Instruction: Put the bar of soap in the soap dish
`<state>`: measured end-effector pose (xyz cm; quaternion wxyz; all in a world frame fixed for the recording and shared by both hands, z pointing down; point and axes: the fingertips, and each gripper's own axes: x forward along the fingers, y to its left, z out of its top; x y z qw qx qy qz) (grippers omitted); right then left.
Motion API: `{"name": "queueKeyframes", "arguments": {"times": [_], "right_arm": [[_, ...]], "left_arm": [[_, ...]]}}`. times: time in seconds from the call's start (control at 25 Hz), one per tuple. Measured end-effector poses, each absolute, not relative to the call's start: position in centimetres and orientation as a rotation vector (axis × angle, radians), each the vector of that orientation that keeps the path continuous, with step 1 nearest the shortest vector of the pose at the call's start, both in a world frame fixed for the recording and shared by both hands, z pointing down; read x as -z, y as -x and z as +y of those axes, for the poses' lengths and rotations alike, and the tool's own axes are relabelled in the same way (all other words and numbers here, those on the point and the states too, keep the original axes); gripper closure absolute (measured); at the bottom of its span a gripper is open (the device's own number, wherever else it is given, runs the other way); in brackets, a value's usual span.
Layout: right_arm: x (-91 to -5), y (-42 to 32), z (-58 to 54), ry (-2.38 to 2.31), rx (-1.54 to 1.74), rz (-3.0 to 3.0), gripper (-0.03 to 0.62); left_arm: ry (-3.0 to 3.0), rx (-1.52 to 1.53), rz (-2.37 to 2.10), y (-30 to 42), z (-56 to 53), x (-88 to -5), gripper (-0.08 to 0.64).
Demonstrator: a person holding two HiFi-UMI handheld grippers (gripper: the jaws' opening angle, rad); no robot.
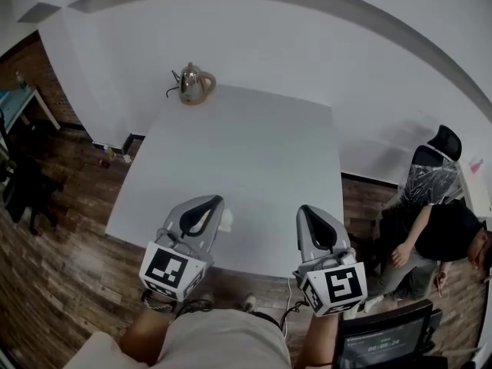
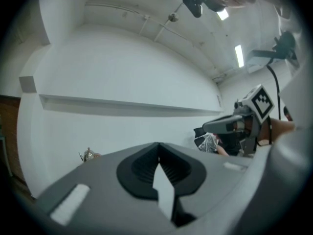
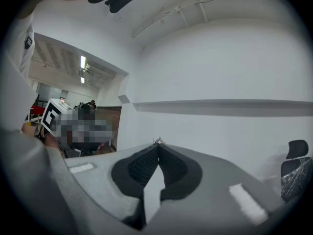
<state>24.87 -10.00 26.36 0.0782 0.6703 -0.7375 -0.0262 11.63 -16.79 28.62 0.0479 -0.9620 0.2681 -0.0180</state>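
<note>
Both grippers hover level over the near edge of the white table (image 1: 246, 152). My left gripper (image 1: 217, 200) is shut with nothing between its jaws; its tips meet in the left gripper view (image 2: 158, 145). My right gripper (image 1: 304, 209) is also shut and empty, its jaws closed to a point in its own view (image 3: 158, 144). A small white object (image 1: 226, 220) lies on the table just right of the left gripper, partly hidden by it. I cannot tell whether it is the soap or the dish. No other soap or dish shows.
A metal kettle (image 1: 194, 83) stands at the table's far left corner, also visible as the kettle (image 2: 88, 154) low in the left gripper view. A seated person (image 1: 430, 233) and an office chair (image 1: 440, 158) are to the right. Wooden floor surrounds the table.
</note>
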Motion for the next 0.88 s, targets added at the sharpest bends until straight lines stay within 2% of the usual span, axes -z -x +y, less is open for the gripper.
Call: {"name": "queueKeyframes", "arguments": {"times": [0.88], "right_arm": [[-24.0, -27.9, -12.4, -2.101, 0.134, -2.214, 0.589]], "left_arm": [[2.893, 0.044, 0.741, -15.8, -18.2, -26.9, 0.557]]}}
